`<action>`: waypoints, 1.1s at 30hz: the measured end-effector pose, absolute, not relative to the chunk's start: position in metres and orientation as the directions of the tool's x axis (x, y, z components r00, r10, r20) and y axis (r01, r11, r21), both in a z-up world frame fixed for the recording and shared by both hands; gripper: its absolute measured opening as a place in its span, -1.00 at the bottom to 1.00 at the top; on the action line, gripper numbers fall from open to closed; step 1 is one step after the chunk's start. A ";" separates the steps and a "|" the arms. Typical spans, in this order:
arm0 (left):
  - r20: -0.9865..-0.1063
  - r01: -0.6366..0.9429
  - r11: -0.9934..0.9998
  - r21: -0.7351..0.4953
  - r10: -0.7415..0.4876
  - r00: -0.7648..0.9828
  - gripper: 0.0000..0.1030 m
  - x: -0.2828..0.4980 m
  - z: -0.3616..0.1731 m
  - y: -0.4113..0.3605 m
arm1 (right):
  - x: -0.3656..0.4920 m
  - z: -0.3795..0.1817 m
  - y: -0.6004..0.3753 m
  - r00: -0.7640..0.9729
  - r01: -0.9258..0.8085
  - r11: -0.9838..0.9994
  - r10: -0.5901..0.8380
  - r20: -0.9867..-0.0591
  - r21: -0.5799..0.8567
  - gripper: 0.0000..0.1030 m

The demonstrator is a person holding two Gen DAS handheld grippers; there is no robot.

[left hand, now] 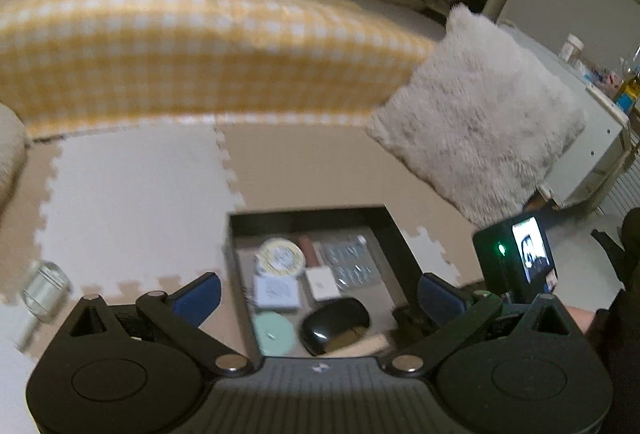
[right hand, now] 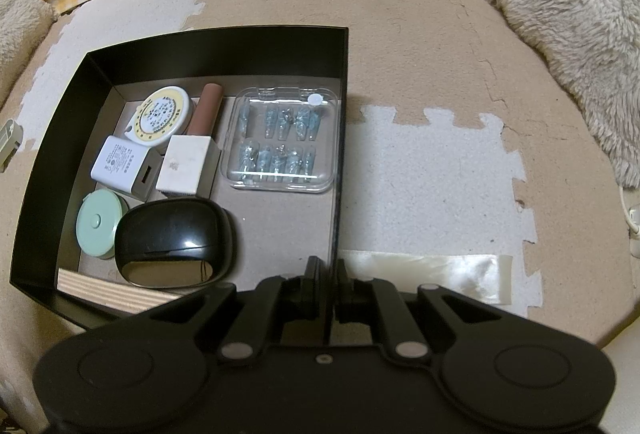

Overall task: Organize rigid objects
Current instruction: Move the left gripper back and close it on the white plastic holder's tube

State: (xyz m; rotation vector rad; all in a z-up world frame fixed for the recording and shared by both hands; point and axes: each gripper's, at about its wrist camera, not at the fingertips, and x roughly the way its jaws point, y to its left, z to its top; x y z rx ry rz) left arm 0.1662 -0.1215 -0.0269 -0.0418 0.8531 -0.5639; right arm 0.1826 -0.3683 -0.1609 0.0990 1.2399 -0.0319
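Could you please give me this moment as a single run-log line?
right hand-held gripper: shut on black box wall | left hand-held gripper: open, empty | box: items inside

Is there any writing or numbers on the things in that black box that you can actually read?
None reads clearly.
Round yellow-rimmed disc: rings of small print, too small to read.
White charger: grey label text and marks, too blurred to quote.
White cube: one faint mark, unreadable.
Clear case, green round tin, black glossy case: no text visible.
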 end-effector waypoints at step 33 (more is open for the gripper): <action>-0.830 0.244 0.970 0.000 -0.136 0.541 1.00 0.280 -0.097 0.034 | 0.182 -0.160 -0.367 0.325 0.076 0.996 0.026 -0.945 0.054 -0.84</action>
